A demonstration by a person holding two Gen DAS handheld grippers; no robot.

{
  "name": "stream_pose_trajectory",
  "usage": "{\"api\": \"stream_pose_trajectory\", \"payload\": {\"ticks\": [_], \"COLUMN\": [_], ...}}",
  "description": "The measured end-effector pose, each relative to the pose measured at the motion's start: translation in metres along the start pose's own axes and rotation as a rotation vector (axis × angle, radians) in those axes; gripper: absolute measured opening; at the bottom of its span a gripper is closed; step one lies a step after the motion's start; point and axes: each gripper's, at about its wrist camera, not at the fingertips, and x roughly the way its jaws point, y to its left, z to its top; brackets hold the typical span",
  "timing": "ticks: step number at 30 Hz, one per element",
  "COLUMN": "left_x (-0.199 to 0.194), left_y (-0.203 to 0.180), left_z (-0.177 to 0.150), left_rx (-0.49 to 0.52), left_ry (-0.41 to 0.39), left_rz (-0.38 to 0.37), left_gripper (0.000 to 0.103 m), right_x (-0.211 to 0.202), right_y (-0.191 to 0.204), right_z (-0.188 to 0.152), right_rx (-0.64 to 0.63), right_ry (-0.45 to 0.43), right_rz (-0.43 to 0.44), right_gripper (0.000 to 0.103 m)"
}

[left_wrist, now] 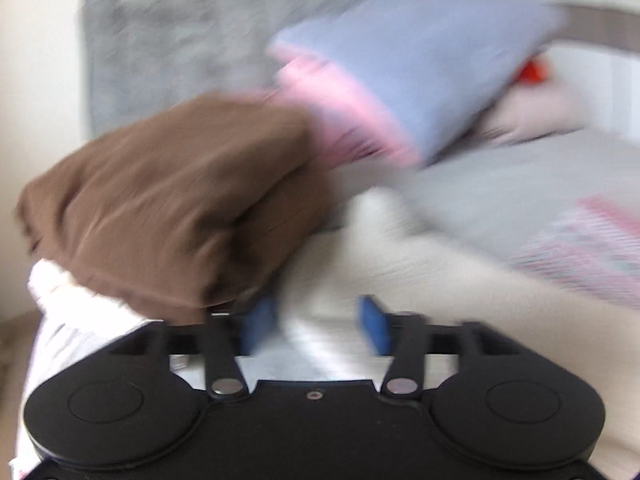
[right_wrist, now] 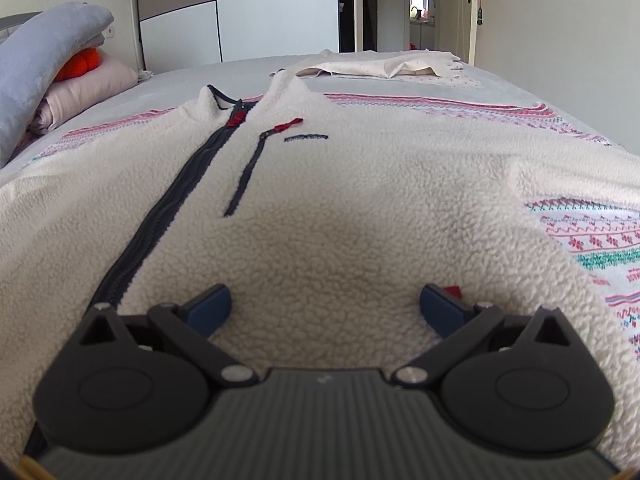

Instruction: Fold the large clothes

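**Fleece laid flat, both grippers empty over the hem**

Fleece jacket (right_wrist: 344, 200) lay spread front-up on the bed (right_wrist: 248, 70), zipper (right_wrist: 176, 208) closed and running away from the camera toward the collar, over a patterned cloth (right_wrist: 592, 240). The right gripper (right_wrist: 326, 308) hung just above the lower part of the jacket, its fingers (right_wrist: 210, 308) wide apart with only pile between them, nothing pinched. The left gripper (left_wrist: 316, 326) showed in a badly smeared view; its fingers (left_wrist: 260, 326) stood partly apart with no fabric caught, beside a brown folded garment (left_wrist: 172, 204) and a blue pillow (left_wrist: 416, 60).

Judging from this, the step in hand was taking hold for the first fold. Done well, it would mean each gripper biting the full thickness of the fleece at matching points along one side, so that both layers travel together. Thick pile can slip from a shallow pinch, so a deep bite looked wise. Lifting only enough to clear the surface should keep the patterned cloth from dragging along.
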Motion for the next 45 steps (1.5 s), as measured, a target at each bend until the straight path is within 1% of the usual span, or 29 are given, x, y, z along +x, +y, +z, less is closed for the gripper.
{"api": "stream_pose_trajectory", "payload": {"ticks": [1, 2, 3, 4, 5, 6, 7, 8, 9, 10, 11, 12, 14, 16, 18, 19, 20, 21, 23, 24, 28, 32, 33, 34, 36, 37, 39, 42, 45], "left_x": [-0.015, -0.032, -0.043, -0.053, -0.057, -0.060, -0.061, -0.057, -0.051, -0.045, -0.049, -0.054, -0.066, -0.074, -0.094, -0.105, -0.115, -0.129, -0.156, -0.168, -0.222, -0.267, -0.277, -0.288, -0.305, -0.312, -0.323, -0.336, -0.350], "left_y": [-0.007, -0.014, -0.022, -0.030, -0.039, -0.046, -0.056, -0.064, -0.071, -0.077, -0.076, -0.077, -0.074, -0.065, -0.056, -0.051, -0.046, -0.040, -0.028, -0.023, -0.005, 0.002, 0.003, 0.003, 0.001, -0.001, -0.004, -0.006, -0.007], "left_z": [-0.002, -0.006, -0.010, -0.014, -0.019, -0.025, -0.034, -0.042, -0.051, -0.061, -0.069, -0.071, -0.067, -0.058, -0.057, -0.056, -0.056, -0.055, -0.053, -0.052, -0.059, -0.080, -0.087, -0.095, -0.110, -0.117, -0.126, -0.130, -0.122], "left_rx": [0.027, 0.063, 0.090, 0.114, 0.131, 0.144, 0.165, 0.190, 0.225, 0.264, 0.274, 0.303, 0.336, 0.359, 0.396, 0.411, 0.418, 0.415, 0.397, 0.386, 0.365, 0.364, 0.371, 0.382, 0.410, 0.426, 0.450, 0.451, 0.426], "left_ry": [-0.028, -0.047, -0.051, -0.043, -0.035, -0.026, 0.001, 0.041, 0.095, 0.136, 0.090, 0.070, 0.077, 0.089, 0.069, 0.051, 0.028, 0.010, -0.007, -0.008, 0.022, 0.057, 0.064, 0.071, 0.087, 0.099, 0.132, 0.163, 0.169], "left_rz": [-0.078, -0.185, -0.289, -0.382, -0.442, -0.484, -0.516, -0.526, -0.510, -0.476, -0.463, -0.445, -0.403, -0.379, -0.379, -0.391, -0.412, -0.437, -0.503, -0.541, -0.716, -0.866, -0.898, -0.928, -0.962, -0.975, -0.997, -1.002, -1.013], "left_gripper": [0.075, 0.079, 0.086, 0.089, 0.089, 0.089, 0.089, 0.089, 0.089, 0.092, 0.094, 0.095, 0.095, 0.094, 0.094, 0.094, 0.094, 0.095, 0.096, 0.098, 0.099, 0.101, 0.102, 0.102, 0.102, 0.102, 0.102, 0.102, 0.102], "right_x": [0.000, 0.000, 0.000, 0.000, 0.000, 0.000, -0.001, -0.001, -0.001, -0.002, -0.003, -0.005, -0.010, -0.016, -0.024, -0.029, -0.032, -0.036, -0.046, -0.050, -0.073, -0.102, -0.110, -0.115, -0.118, -0.120, -0.128, -0.151, -0.173], "right_y": [0.000, 0.000, 0.000, 0.000, 0.000, 0.000, 0.000, 0.000, 0.000, -0.001, -0.001, -0.002, -0.005, -0.009, -0.014, -0.017, -0.021, -0.027, -0.040, -0.045, -0.069, -0.093, -0.098, -0.103, -0.118, -0.130, -0.149, -0.169, -0.178], "right_z": [0.000, 0.000, 0.000, 0.000, 0.000, 0.000, 0.000, 0.000, 0.001, 0.001, 0.000, 0.000, -0.002, -0.003, -0.004, -0.005, -0.006, -0.008, -0.012, -0.014, -0.031, -0.045, -0.047, -0.050, -0.057, -0.062, -0.066, -0.060, -0.048], "right_rx": [-0.001, -0.001, -0.001, -0.001, -0.001, 0.000, 0.000, 0.000, 0.000, -0.001, -0.005, -0.011, -0.026, -0.044, -0.056, -0.060, -0.055, -0.042, -0.025, -0.026, -0.042, 0.000, 0.007, 0.014, 0.046, 0.084, 0.168, 0.291, 0.344], "right_ry": [0.001, 0.000, 0.000, 0.000, 0.001, 0.001, 0.001, 0.002, 0.003, 0.006, 0.009, 0.014, 0.022, 0.030, 0.040, 0.044, 0.065, 0.082, 0.084, 0.090, 0.112, 0.103, 0.098, 0.103, 0.157, 0.179, 0.172, 0.138, 0.079], "right_rz": [-0.001, 0.000, 0.000, 0.000, 0.000, 0.001, 0.002, 0.004, 0.006, 0.008, 0.011, 0.014, 0.021, 0.027, 0.022, 0.004, -0.017, -0.016, 0.017, 0.019, 0.037, 0.109, 0.109, 0.084, 0.017, 0.010, 0.013, 0.022, 0.016], "right_gripper": [0.103, 0.103, 0.103, 0.103, 0.103, 0.103, 0.103, 0.103, 0.103, 0.103, 0.103, 0.103, 0.103, 0.103, 0.103, 0.103, 0.103, 0.103, 0.103, 0.103, 0.103, 0.103, 0.103, 0.103, 0.103, 0.103, 0.103, 0.103, 0.103]}}
